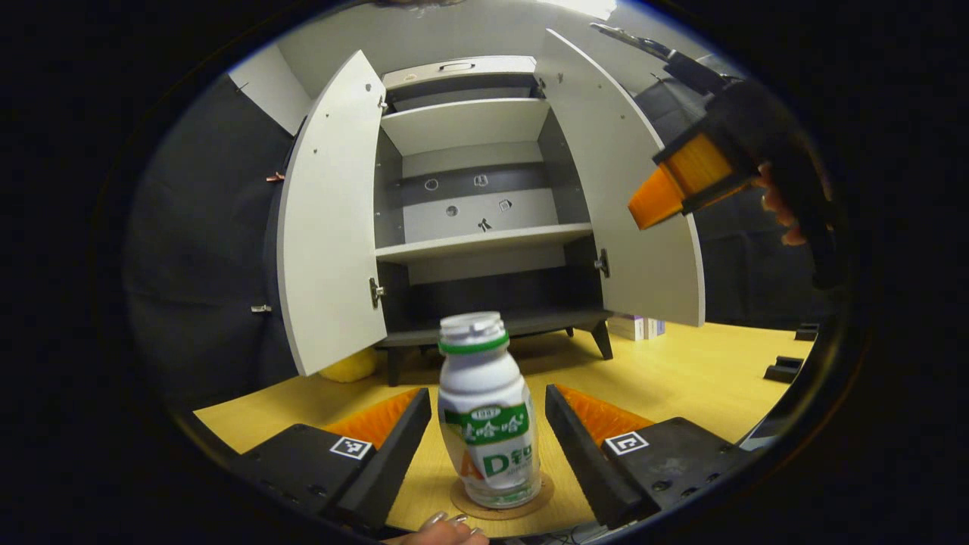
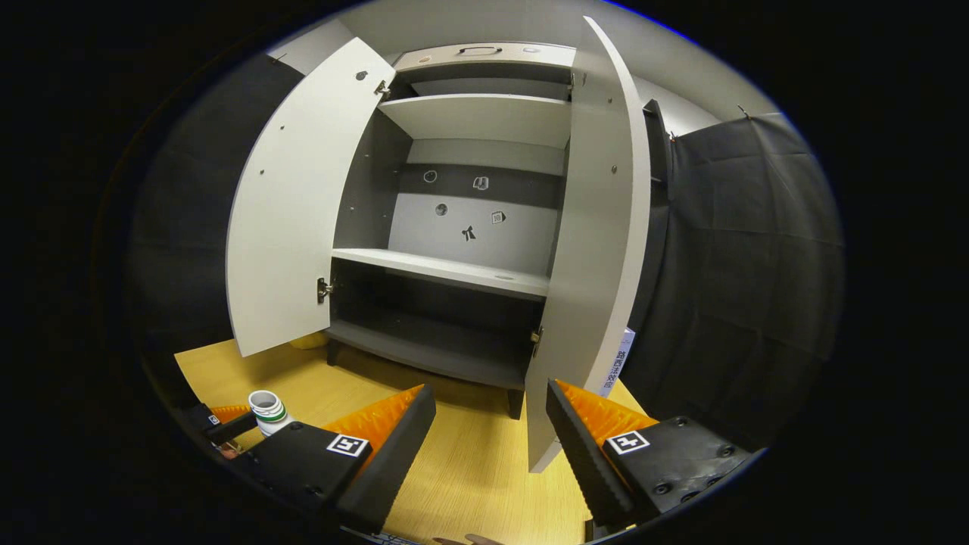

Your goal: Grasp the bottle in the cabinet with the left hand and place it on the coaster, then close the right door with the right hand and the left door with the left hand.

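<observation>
Since the yoghurt-drink bottle (image 1: 488, 412) already stands upright on the round coaster (image 1: 502, 503) on the yellow surface (image 1: 681, 378), the first step looks done. The left gripper (image 1: 488, 439) sits around it with its fingers spread wide, clear of the bottle on both sides, so it appears released. Behind it the cabinet (image 1: 477, 125) is open and its shelves look bare. Its left door (image 1: 333, 219) is swung wide, and so is its right door (image 1: 628, 197); both closings remain. The right gripper (image 2: 490, 446) hangs low before the right door's edge (image 2: 598, 250), fingers wide apart and holding nothing, seemingly about to push that door shut.
</observation>
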A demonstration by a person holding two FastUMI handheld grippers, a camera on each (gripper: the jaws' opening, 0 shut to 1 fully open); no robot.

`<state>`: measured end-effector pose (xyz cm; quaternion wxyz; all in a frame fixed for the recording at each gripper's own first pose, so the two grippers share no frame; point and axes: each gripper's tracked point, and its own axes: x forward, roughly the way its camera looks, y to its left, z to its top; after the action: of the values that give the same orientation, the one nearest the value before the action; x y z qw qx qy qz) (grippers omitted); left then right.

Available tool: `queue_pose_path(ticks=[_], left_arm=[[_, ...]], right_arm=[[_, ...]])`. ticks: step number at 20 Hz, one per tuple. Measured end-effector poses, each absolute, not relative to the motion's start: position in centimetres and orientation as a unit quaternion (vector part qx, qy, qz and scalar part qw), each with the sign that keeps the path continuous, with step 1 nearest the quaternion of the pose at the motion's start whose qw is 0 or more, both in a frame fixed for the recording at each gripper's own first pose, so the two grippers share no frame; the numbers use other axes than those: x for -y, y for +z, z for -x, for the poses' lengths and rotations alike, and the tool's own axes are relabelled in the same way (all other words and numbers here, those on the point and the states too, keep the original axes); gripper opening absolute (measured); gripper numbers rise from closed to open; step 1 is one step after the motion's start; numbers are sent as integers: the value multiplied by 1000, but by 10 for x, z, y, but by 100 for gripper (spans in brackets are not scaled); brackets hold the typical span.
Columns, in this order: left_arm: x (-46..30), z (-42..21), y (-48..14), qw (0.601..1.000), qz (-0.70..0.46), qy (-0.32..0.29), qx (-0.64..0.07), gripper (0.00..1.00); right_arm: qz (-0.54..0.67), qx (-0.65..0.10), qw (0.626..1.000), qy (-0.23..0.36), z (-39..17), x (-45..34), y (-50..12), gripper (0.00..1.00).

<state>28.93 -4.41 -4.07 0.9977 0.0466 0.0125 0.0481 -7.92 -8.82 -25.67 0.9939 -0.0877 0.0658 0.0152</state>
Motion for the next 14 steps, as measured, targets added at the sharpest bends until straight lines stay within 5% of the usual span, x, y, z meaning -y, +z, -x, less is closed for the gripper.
queue_pose_path(ticks=[6,14], left_arm=[[26,-289,67,997,-43,56,13,96],[38,-314,211,997,-32,-59,36,96]], right_arm=[[58,-46,997,16,82,79,-193,98],[21,6,997,-68,92,96,-74,98]])
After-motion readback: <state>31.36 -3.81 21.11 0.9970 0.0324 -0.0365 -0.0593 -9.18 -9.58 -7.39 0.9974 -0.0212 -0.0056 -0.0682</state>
